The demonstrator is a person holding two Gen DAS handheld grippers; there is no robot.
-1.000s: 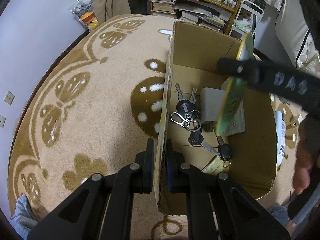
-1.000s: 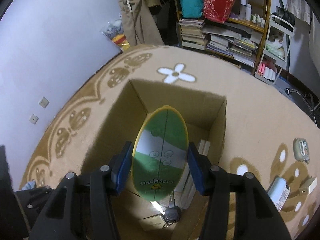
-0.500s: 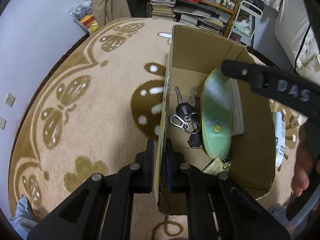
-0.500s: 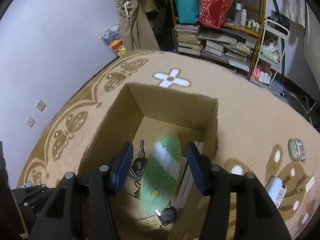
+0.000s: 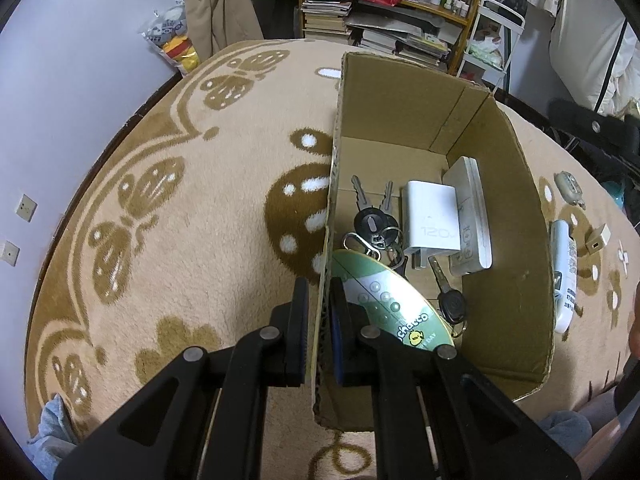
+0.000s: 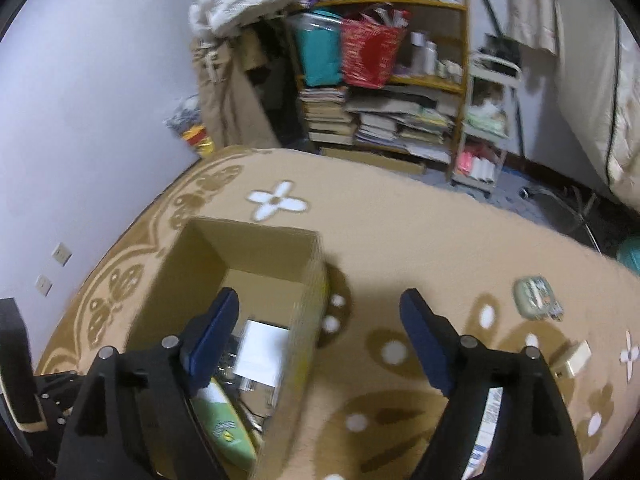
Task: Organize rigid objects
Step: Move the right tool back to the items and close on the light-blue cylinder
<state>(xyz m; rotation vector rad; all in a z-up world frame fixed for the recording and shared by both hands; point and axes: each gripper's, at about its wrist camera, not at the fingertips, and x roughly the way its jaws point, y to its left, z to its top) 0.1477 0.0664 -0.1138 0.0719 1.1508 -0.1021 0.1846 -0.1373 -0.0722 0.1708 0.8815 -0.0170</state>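
Observation:
A cardboard box stands on the carpet, and my left gripper is shut on its left wall. Inside lie a green oval board leaning at the near end, keys, a white charger and a white flat device. In the right wrist view my right gripper hangs above the box's right wall, its jaws opening wide with nothing between them. The green board shows below its left finger. The view is blurred.
On the carpet right of the box lie a white tube, a small beige plug and a grey-green gadget. A cluttered bookshelf and a white cart stand at the back. A purple wall runs along the left.
The right gripper let go of the green oval board, which fell into the box and now leans at the near end. The right gripper opened wide and drew up and to the right. The left gripper kept still.

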